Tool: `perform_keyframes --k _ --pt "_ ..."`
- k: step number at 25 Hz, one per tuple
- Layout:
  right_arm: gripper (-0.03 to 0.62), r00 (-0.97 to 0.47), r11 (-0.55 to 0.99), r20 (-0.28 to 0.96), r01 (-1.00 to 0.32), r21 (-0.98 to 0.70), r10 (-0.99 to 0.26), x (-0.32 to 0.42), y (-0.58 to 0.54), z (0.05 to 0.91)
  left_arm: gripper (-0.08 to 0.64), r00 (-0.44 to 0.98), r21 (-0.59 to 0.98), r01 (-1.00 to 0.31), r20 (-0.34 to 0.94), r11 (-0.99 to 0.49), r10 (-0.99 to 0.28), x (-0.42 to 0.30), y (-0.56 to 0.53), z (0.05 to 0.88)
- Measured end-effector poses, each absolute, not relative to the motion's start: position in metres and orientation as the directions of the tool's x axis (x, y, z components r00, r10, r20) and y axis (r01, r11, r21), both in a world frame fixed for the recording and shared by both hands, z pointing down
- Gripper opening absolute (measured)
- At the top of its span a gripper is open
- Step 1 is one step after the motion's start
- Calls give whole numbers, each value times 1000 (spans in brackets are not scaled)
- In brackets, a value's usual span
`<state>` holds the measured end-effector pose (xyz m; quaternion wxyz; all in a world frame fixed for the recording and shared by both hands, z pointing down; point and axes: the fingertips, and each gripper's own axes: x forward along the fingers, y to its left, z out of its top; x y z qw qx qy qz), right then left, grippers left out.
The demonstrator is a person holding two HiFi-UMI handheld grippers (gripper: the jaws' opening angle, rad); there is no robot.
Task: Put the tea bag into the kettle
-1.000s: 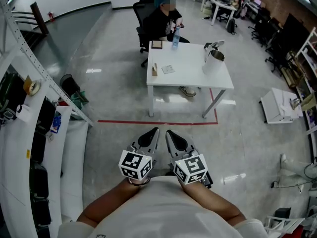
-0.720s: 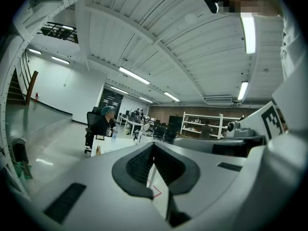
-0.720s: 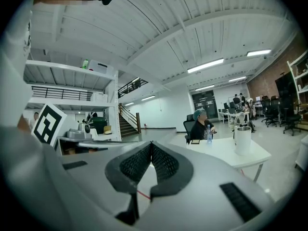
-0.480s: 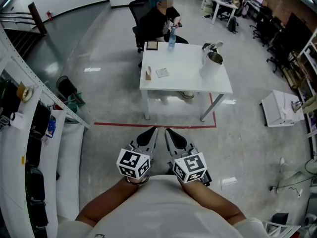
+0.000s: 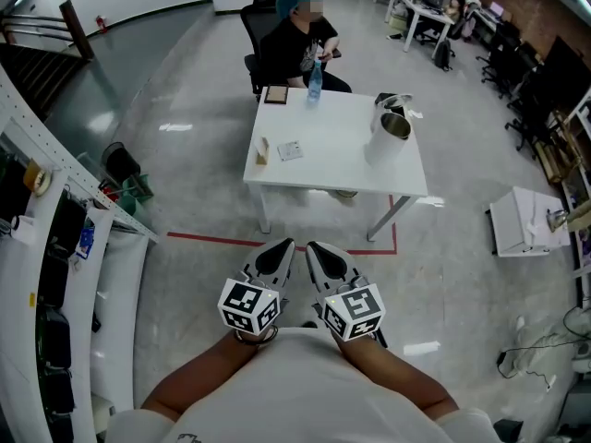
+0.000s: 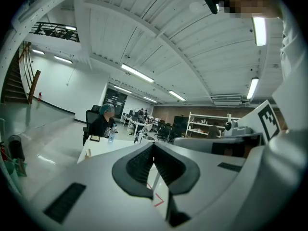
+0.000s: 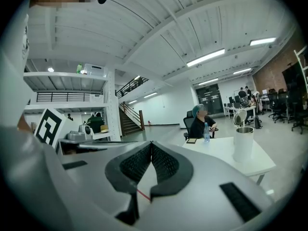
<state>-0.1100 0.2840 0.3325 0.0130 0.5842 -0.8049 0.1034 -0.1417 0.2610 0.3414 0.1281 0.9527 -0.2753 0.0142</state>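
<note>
Approach | white square worktop (image 5: 332, 166) sits closer than a second ago | left tongs (image 5: 283, 247) and right tongs (image 5: 316, 247) pressed together, empty | flat pale tea bag (image 5: 290, 150) lies there, apart from white open-lidded kettle (image 5: 381, 141) | pickup not begun

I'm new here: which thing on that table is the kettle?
Find the white table in the middle of the floor, a person seated behind it. The kettle stands near its right edge: a tall white cylinder with its lid flipped open, far bulkier than the slim water bottle and small flat items to its left.
</note>
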Motion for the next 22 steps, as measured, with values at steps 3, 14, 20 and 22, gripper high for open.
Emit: perform_keyframes --k 3,14,20,22 --pt "12 -305 282 148 -946 -160 -941 -84 282 335 9 840 254 -541 113 -802 -531 -125 257 347" --pt "12 -273 237 153 -947 -218 -950 -37 287 349 9 878 233 -479 140 -846 -459 -67 266 355" --pt "12 -237 202 162 -957 -207 -958 -25 280 350 9 880 258 -474 124 -842 -458 -61 247 354" --pt "12 -226 191 164 -960 -205 -960 -22 277 349 9 884 256 -467 118 -846 -452 -58 240 351"
